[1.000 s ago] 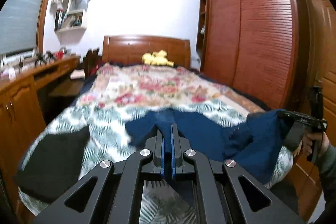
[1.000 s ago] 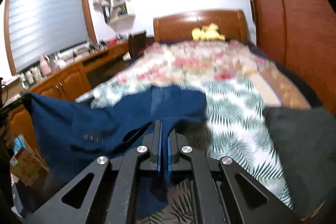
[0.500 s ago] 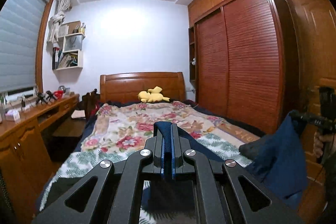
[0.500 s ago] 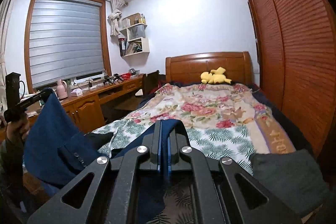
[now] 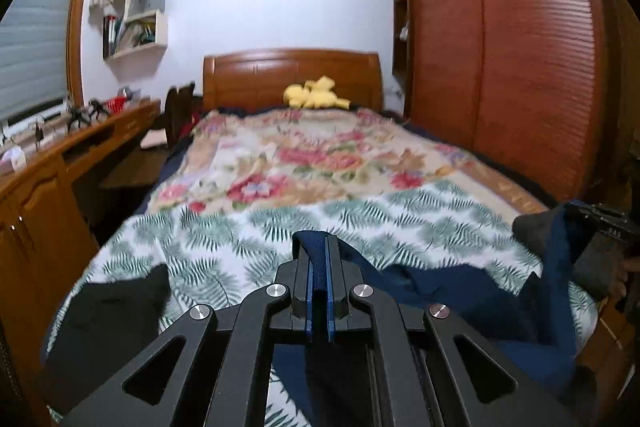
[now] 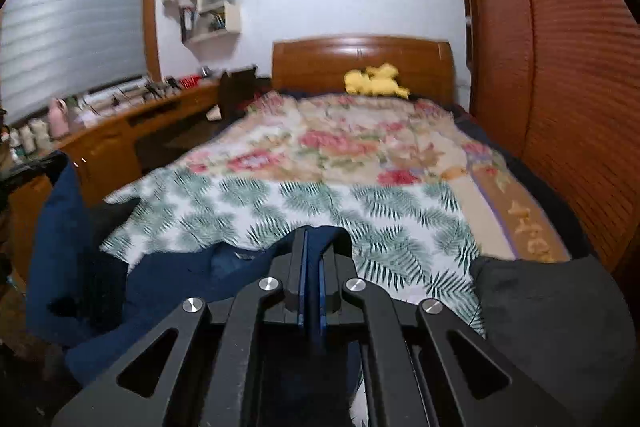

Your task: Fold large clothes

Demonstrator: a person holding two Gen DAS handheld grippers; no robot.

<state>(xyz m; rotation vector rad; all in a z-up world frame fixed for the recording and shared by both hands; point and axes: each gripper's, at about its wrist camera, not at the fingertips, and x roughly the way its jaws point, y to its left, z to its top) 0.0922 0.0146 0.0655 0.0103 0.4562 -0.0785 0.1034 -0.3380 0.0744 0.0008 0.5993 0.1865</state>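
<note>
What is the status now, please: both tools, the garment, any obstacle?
Left tool and right tool both shut on navy garment. Garment hangs between them over bed foot. Dark clothes lie on the bed's near corners.

A dark navy garment (image 5: 452, 291) is stretched across the foot edge of the bed (image 5: 320, 195), lifted at its two ends and sagging in loose folds between them, its lower part draped past that edge.
</note>
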